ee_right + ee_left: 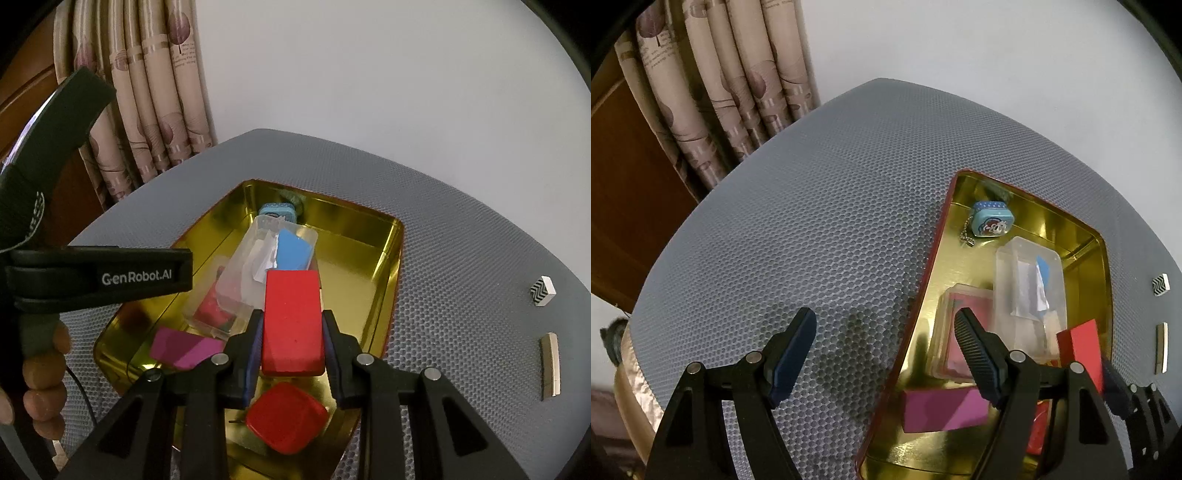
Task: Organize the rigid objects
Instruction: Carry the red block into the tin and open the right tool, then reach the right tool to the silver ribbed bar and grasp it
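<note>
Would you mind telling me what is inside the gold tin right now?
The gold tin holds a small blue tin, two clear plastic boxes, a magenta block and a red square piece. What lies beneath the gripped red block is hidden.

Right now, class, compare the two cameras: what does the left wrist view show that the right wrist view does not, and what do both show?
Only the left wrist view: the left gripper, open and empty, over the tin's left rim.

Only the right wrist view: the right gripper shut on the red block, a red square piece beneath it, and the person's hand.

Both: the gold tin, magenta block, clear box, small blue tin.
</note>
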Tool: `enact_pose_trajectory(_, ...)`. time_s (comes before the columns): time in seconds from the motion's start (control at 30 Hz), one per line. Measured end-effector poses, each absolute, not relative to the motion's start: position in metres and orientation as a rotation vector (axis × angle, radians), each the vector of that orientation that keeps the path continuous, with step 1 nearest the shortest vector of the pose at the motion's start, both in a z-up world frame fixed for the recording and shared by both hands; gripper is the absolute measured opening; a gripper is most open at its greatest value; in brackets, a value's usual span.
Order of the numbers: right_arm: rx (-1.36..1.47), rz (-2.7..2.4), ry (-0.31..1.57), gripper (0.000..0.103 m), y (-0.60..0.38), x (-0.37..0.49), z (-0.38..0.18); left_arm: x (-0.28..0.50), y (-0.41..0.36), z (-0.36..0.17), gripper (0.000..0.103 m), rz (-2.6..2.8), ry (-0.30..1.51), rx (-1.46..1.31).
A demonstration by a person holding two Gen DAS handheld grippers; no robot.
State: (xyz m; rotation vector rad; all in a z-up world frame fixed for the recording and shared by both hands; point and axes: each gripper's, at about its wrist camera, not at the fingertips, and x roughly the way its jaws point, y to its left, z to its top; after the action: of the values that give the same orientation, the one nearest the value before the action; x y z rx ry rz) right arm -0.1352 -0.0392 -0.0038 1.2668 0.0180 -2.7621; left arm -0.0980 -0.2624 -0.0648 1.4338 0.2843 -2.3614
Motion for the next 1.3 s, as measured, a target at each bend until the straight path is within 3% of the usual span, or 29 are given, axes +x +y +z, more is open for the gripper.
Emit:
enact_pose_trajectory(0.23,1.264,-2.75,-0.015,0.031,-0.037,-0.136,-0.008,-0.098,-0.261,-0.064,0.074,-2.381,0.288,1.442)
enact_pose_trajectory(0.4,1.24,-2.755,-0.043,0.041,-0.033,-0.13,-0.003,-0.099,-0.258,-0.064,0.074,-2.403,0.287,1.443)
enact_pose_trajectory(0.6,1.152,-2.818,-0.138,0.045,-0.009,-0.111,0.013,-0.1,-0.247,-0.057,0.074,-2.501,0.32,1.438)
enact_pose_trajectory(0.97,1.201,-3.119,-0.184,0.047,0.134,-0.073,0.019,-0.099,-0.194,-0.053,0.077,-2.64,0.09,1.457)
enact_pose_trajectory(1.3,1.395,-3.164,-0.239,0.048,0.224,-0.07,-0.03,-0.09,-0.147,-0.057,0.079,-2.698,-0.091,1.476)
